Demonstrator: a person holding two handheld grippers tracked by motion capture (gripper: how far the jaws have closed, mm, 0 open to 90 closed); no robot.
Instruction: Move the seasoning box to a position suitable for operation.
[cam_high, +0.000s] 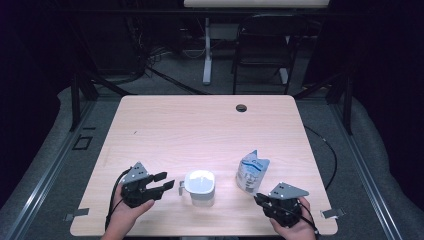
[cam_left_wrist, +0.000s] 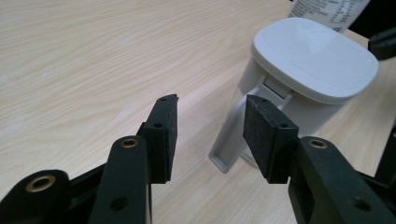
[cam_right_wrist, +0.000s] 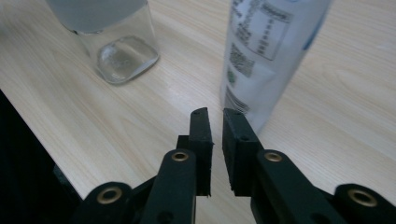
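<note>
A white-lidded jug with a clear body stands near the table's front edge, its handle turned left. My left gripper is just left of that handle. In the left gripper view my left gripper is open, nothing lies between the pads, and the handle stands just beyond them. A white and blue pouch stands upright to the right of the jug. My right gripper sits just in front of it. Seen from the right gripper view, my right gripper holds nothing, its jaws a narrow gap apart, short of the pouch.
The light wooden table has a round cable hole near its far edge. Beyond the table stand a black chair and a white desk leg. Black cables run over the grey floor at the right.
</note>
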